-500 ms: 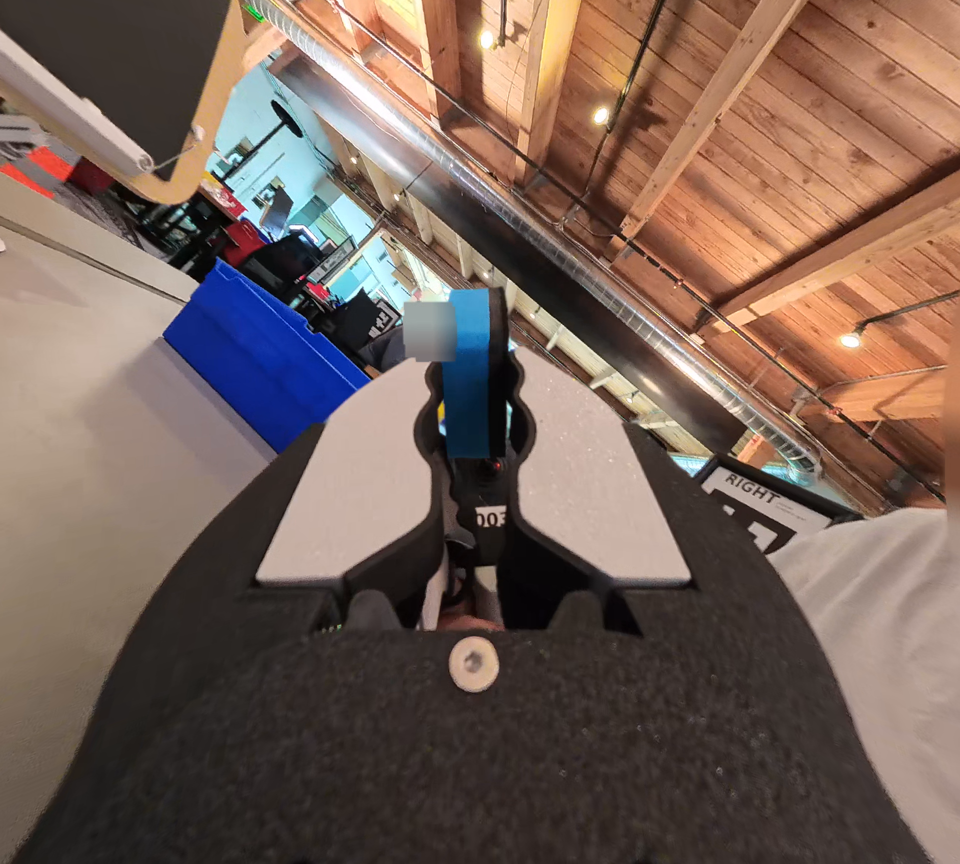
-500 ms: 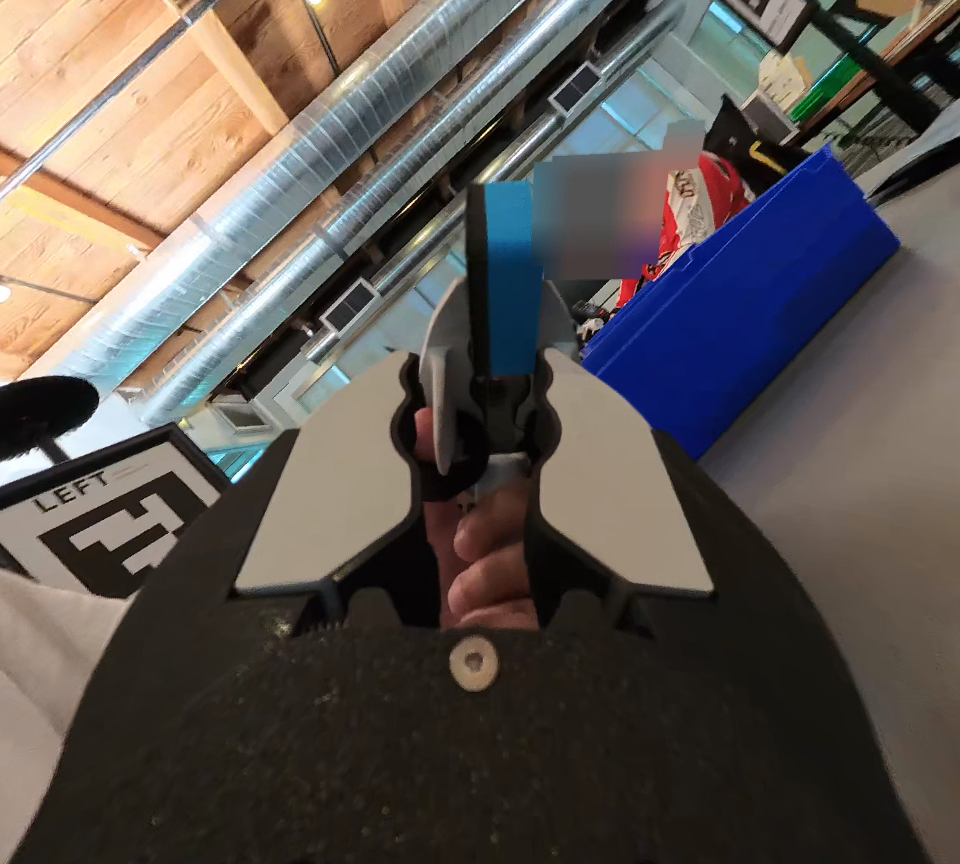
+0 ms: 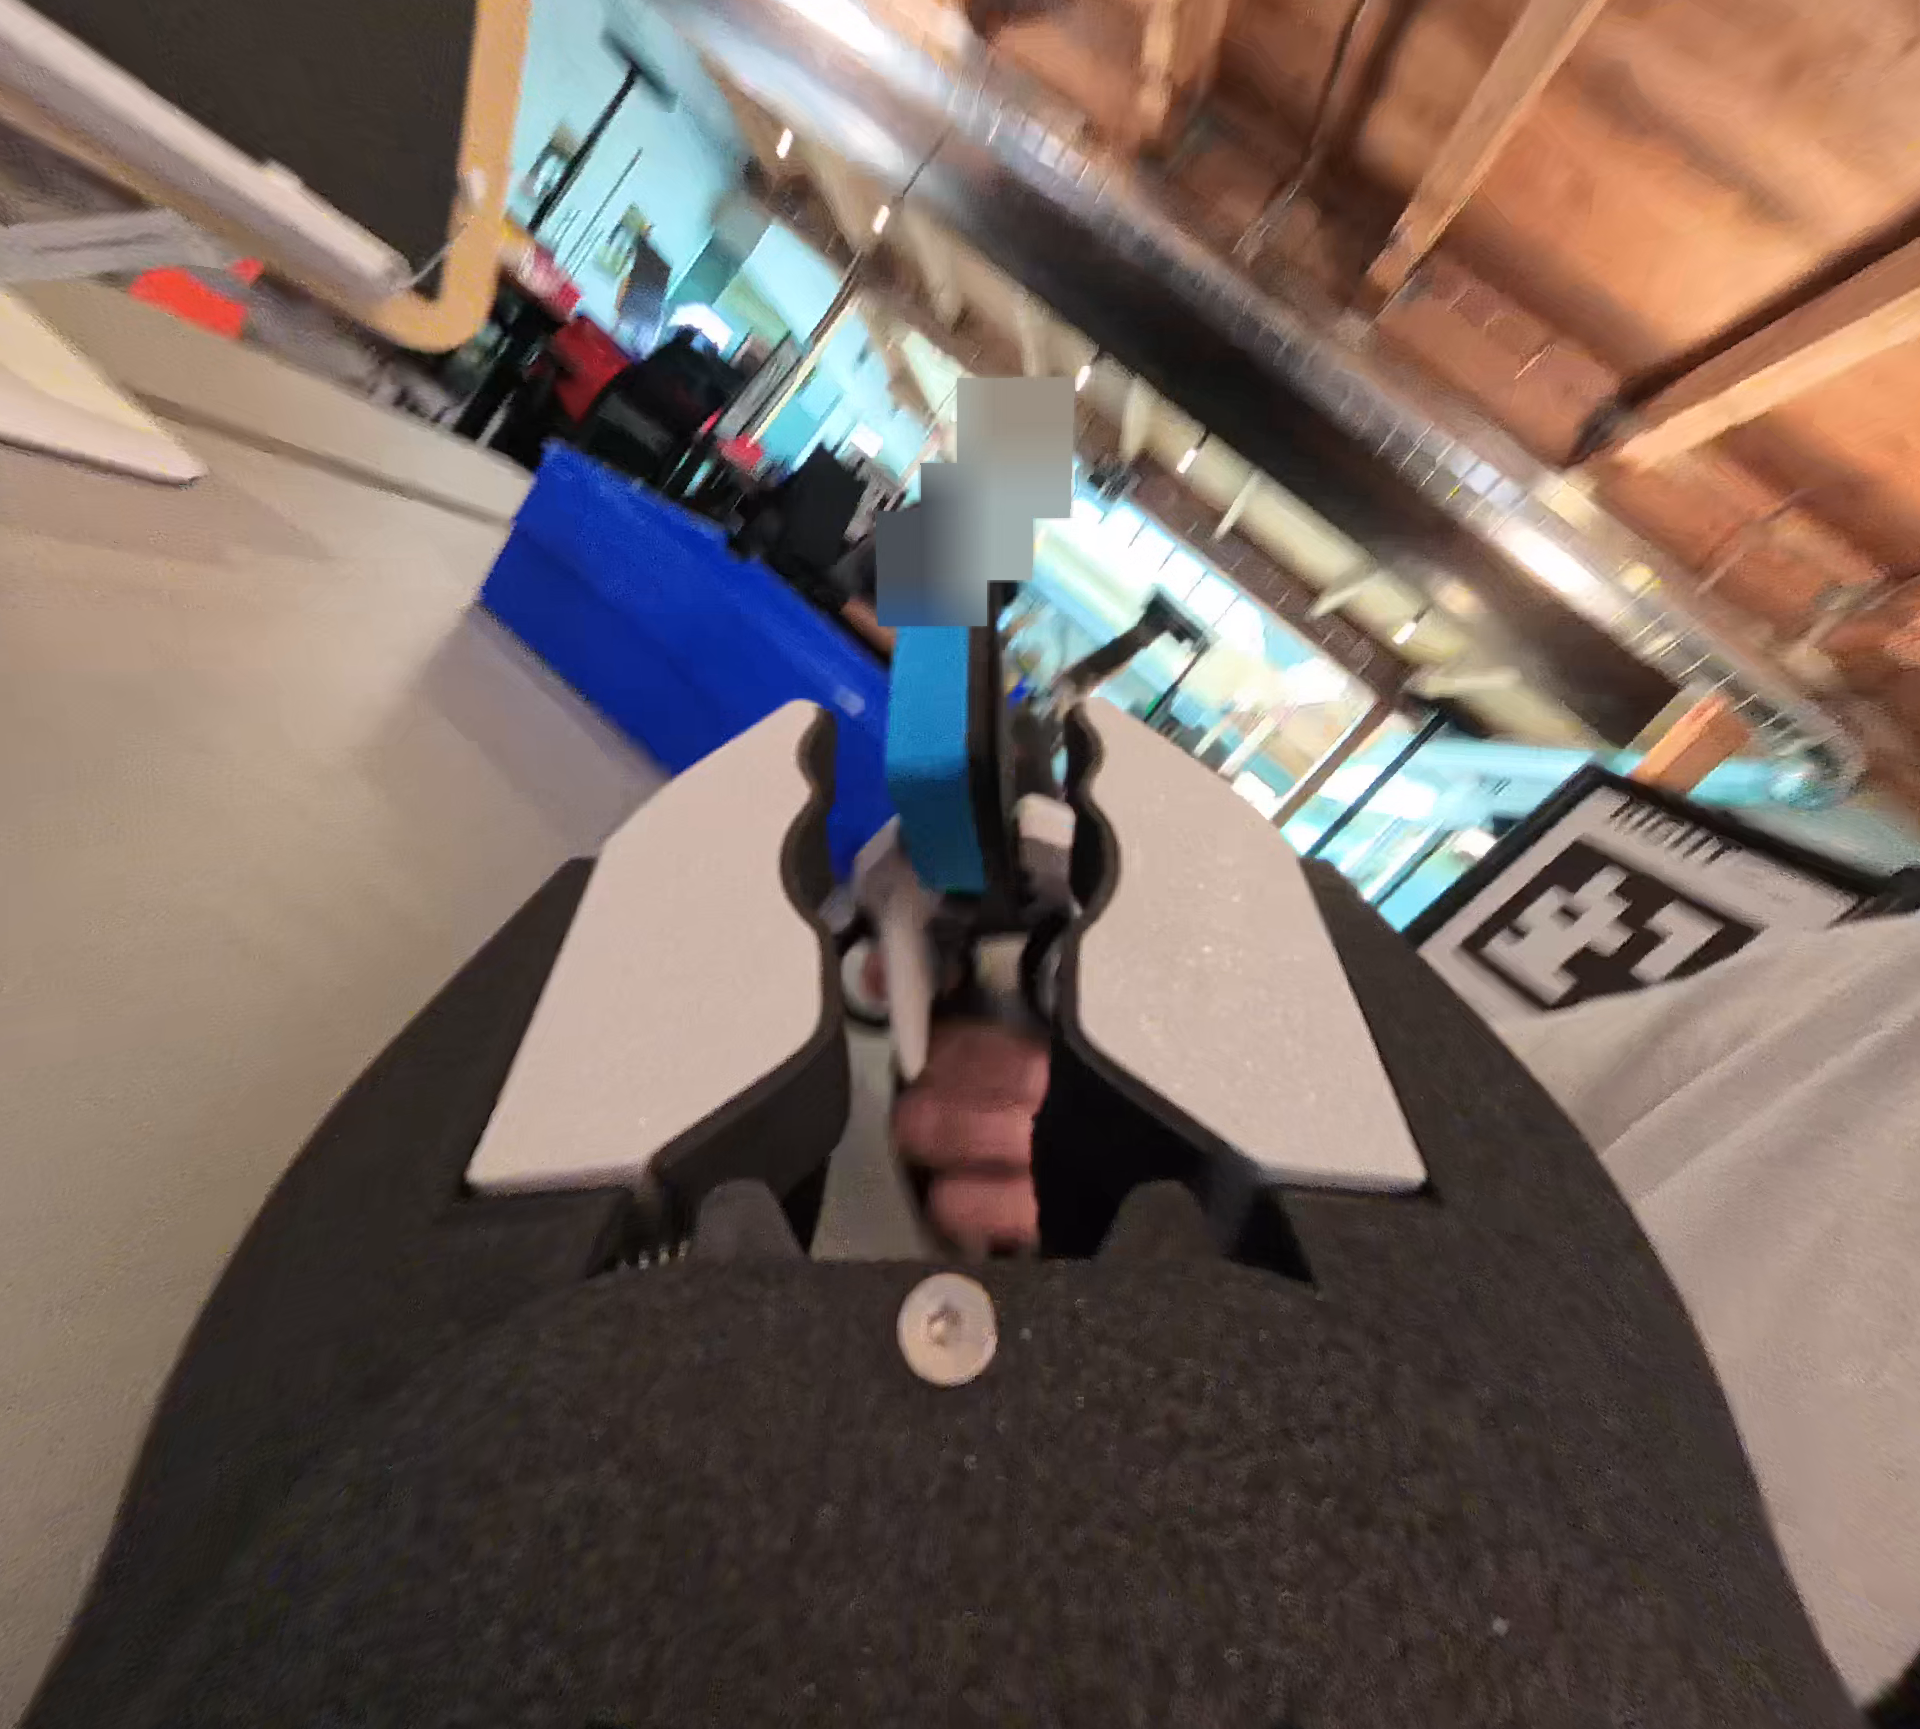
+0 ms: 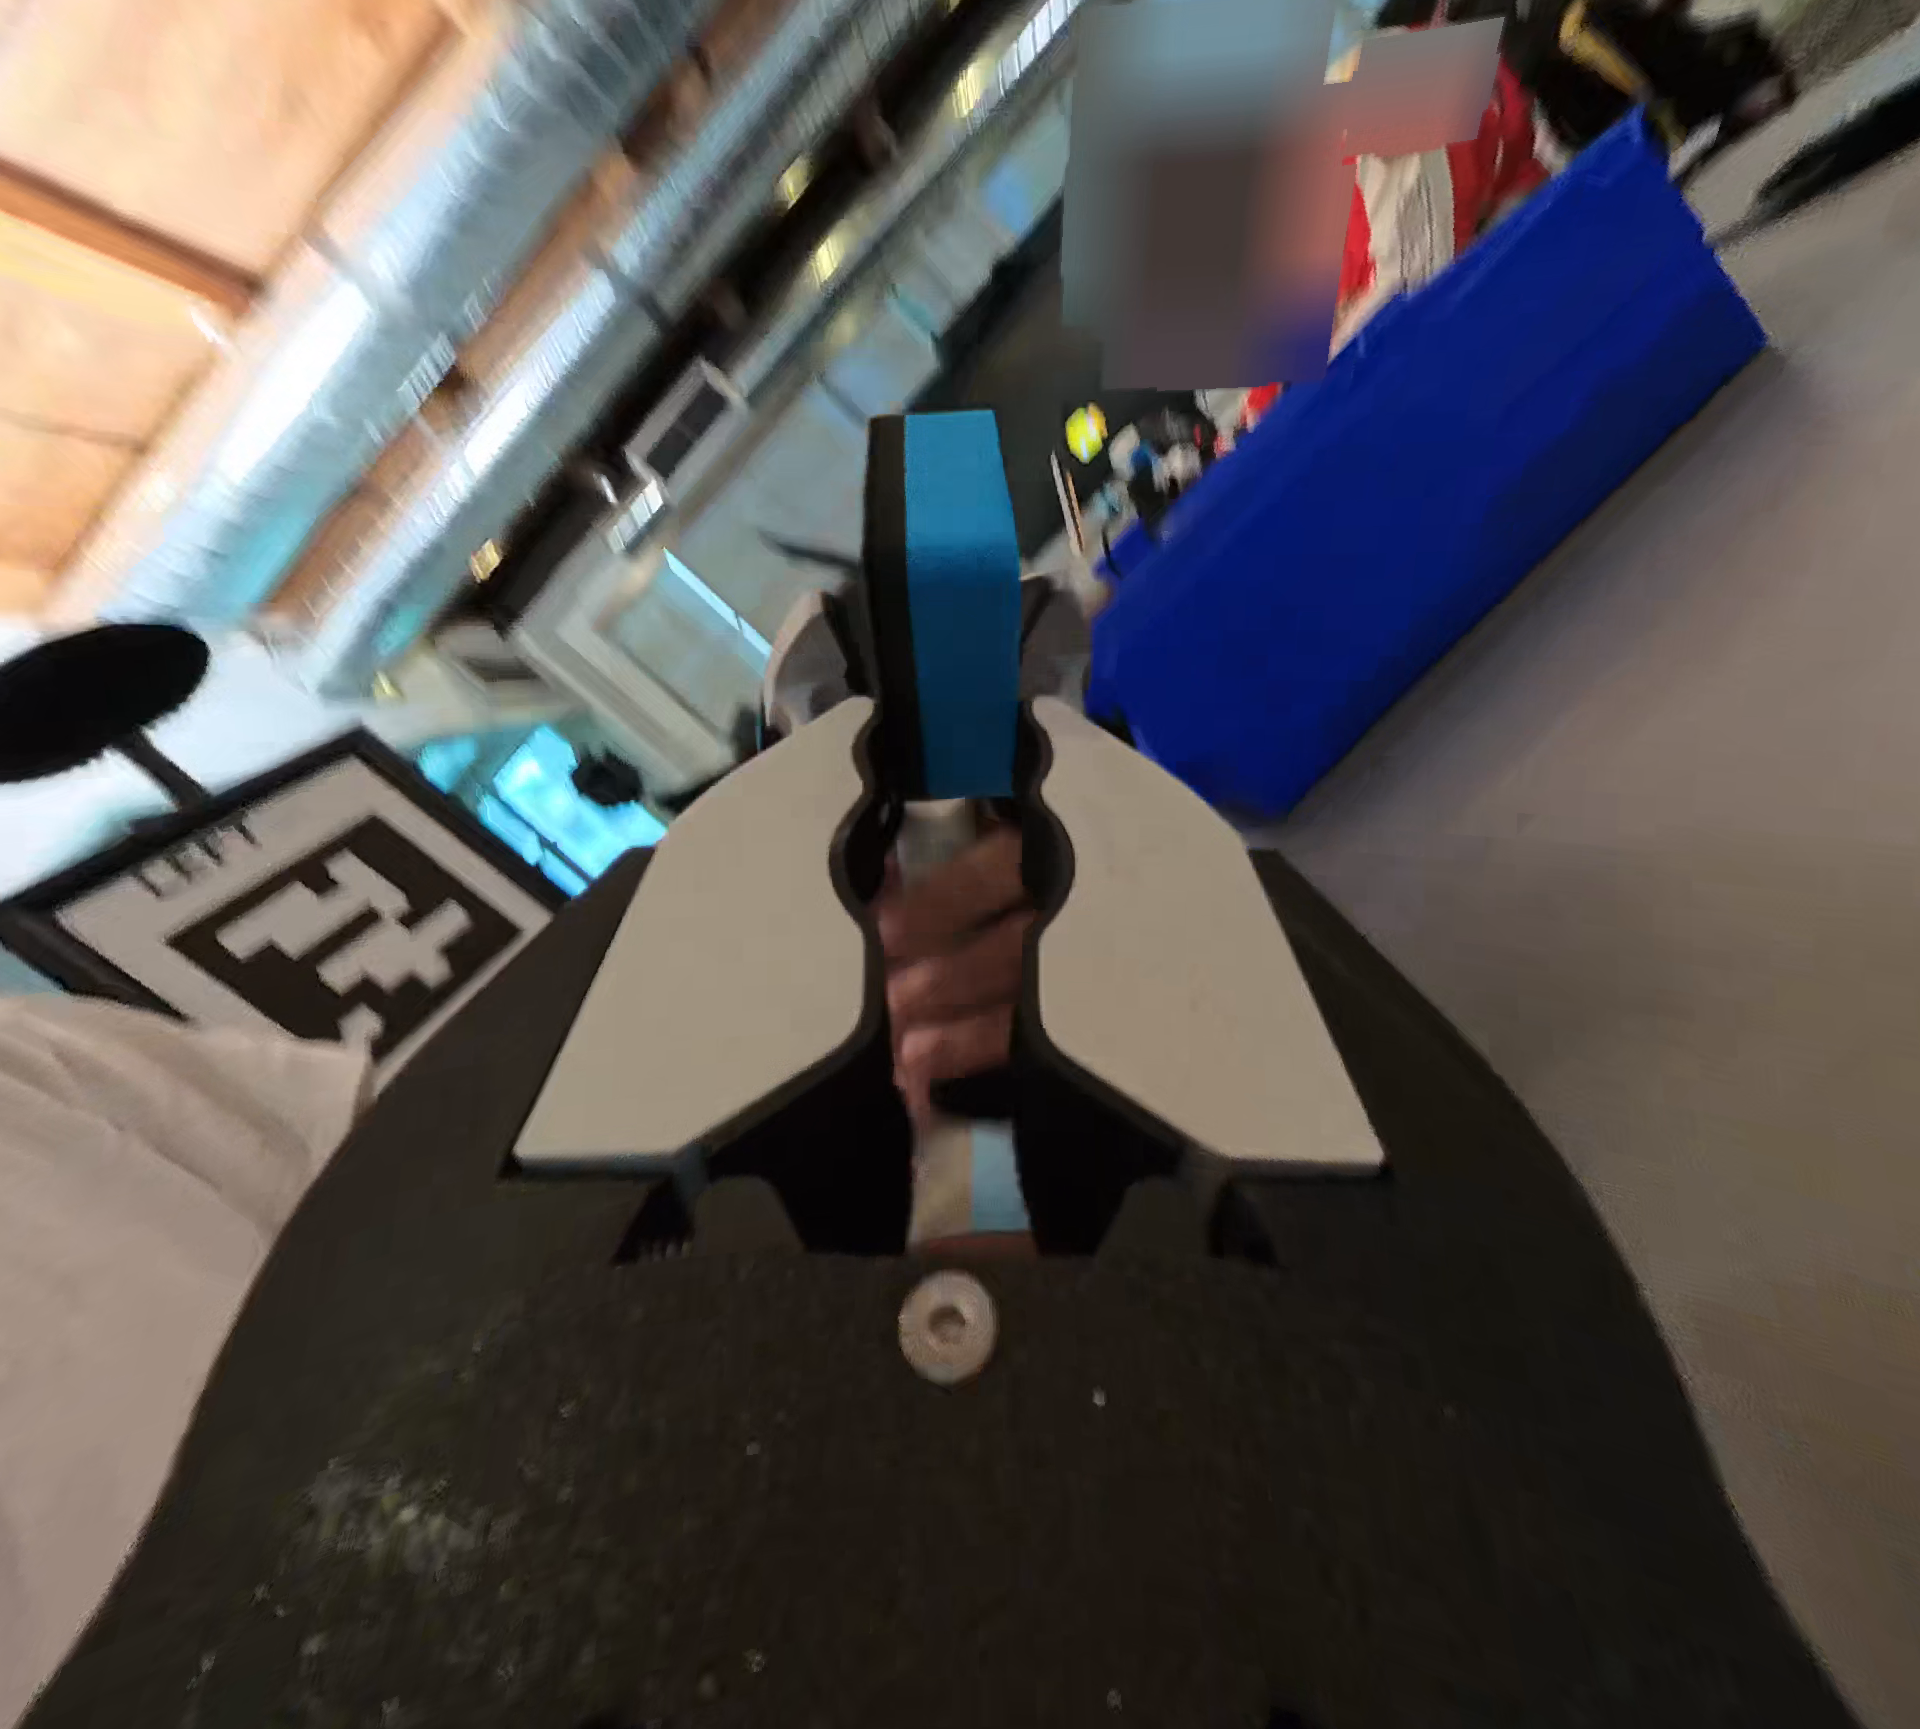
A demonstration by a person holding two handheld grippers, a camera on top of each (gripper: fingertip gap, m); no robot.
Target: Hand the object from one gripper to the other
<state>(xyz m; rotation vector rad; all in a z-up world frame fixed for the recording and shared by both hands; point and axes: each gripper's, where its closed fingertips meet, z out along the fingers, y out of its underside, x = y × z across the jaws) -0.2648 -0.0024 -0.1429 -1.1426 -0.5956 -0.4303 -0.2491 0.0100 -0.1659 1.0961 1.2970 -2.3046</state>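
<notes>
The object is a blue foam block with a black layer on one side (image 3: 935, 744), standing upright in the air between the two grippers, which face each other. My right gripper (image 4: 951, 734) is shut on the lower end of the block (image 4: 956, 599). My left gripper (image 3: 945, 734) is open, with a gap between the block and each fingertip. In the left wrist view the right gripper's grey fingers (image 3: 904, 952) and a hand (image 3: 966, 1129) show behind the block. In the right wrist view a left gripper finger (image 4: 800, 651) shows beside it.
A blue bin (image 3: 644, 599) stands on the grey table (image 3: 208, 796); it also shows in the right wrist view (image 4: 1403, 557). A marker board sits on each gripper (image 3: 1621, 931) (image 4: 312, 931). A white sleeve (image 3: 1714, 1160) is close by. Wooden ceiling and ducts are above. The grippers are tip to tip, or close to it.
My left gripper has opened off the block and my right gripper has closed on it. Both views have tilted down and are blurred by motion.
</notes>
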